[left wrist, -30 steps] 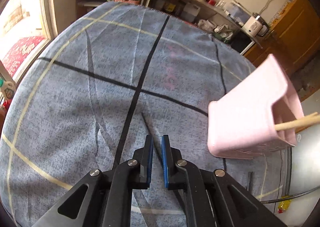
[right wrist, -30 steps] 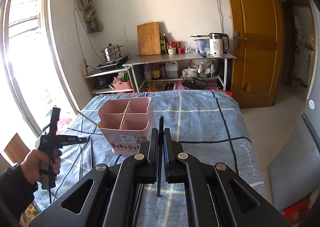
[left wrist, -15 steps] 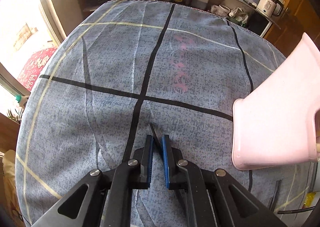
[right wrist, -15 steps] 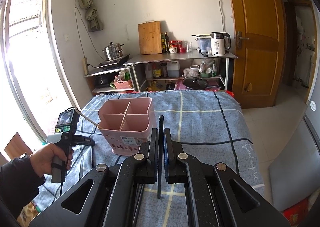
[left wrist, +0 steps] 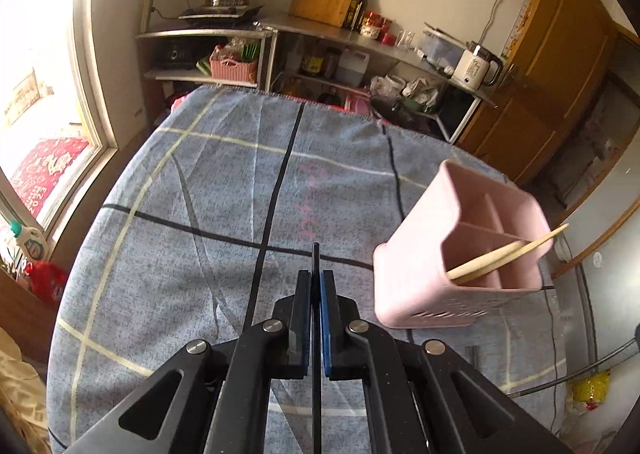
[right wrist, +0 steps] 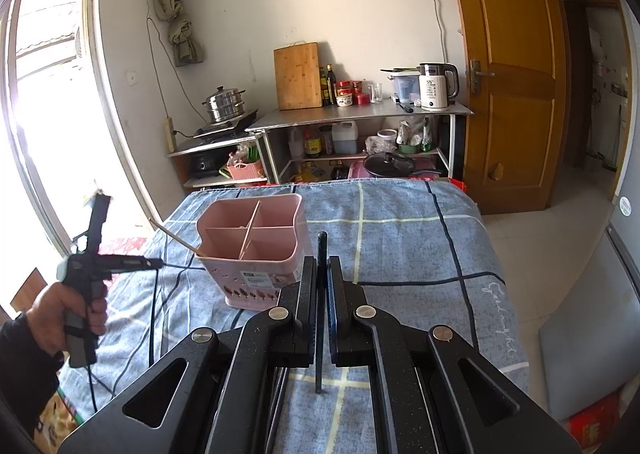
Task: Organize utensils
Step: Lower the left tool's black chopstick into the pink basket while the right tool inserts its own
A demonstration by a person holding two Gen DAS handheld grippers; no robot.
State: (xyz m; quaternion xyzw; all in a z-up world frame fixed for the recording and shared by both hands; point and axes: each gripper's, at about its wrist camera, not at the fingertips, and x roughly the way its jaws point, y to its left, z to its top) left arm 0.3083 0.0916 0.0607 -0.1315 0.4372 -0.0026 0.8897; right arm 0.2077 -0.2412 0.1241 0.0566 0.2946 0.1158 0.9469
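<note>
A pink four-compartment utensil holder (left wrist: 416,286) stands on the blue checked cloth (left wrist: 200,213), with wooden chopsticks (left wrist: 500,254) leaning in its near compartment. My left gripper (left wrist: 316,274) is to the holder's left, above the cloth. Its jaws are closing, and the pads press on a thin black chopstick (left wrist: 316,258) that hangs down from them. In the right wrist view the holder (right wrist: 256,254) is ahead and left. My right gripper (right wrist: 321,260) is shut on another black chopstick (right wrist: 321,246), held upright. A person's hand (right wrist: 68,318) carries the left gripper (right wrist: 156,262) at the far left.
Metal shelves (right wrist: 356,117) with a kettle, a cutting board, bottles and a steamer pot stand beyond the table's far edge. A wooden door (right wrist: 516,93) is at the right and a bright window at the left. A black cable (left wrist: 580,370) runs off the table's right side.
My left gripper has risen off the cloth, lifting the black chopstick with it, and its jaws have narrowed onto the stick. The right gripper has stayed put.
</note>
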